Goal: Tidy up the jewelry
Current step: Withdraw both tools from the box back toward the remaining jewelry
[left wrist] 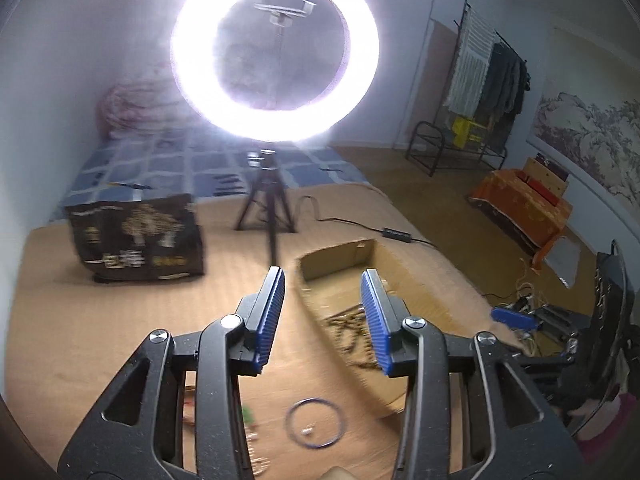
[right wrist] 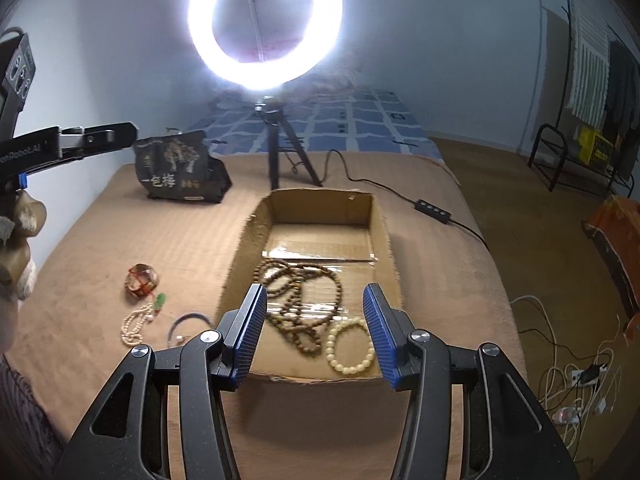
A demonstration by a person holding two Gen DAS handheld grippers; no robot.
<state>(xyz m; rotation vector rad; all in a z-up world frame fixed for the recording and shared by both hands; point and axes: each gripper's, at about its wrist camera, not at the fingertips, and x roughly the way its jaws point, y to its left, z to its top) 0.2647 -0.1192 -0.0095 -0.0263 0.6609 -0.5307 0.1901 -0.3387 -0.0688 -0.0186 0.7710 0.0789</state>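
Brown bed cover (right wrist: 168,240) carries an open cardboard box (right wrist: 384,236), its far end towards a ring light (right wrist: 266,24). Inside lie a dark wooden bead necklace (right wrist: 300,304) and, nearer, a pale bead bracelet (right wrist: 350,346). Left of the box: pearl strand (right wrist: 134,326), reddish bangle (right wrist: 142,278), and what may be a blue cord bracelet (left wrist: 316,422). Right gripper (right wrist: 318,336) and left gripper (left wrist: 324,318): jaws apart, empty.
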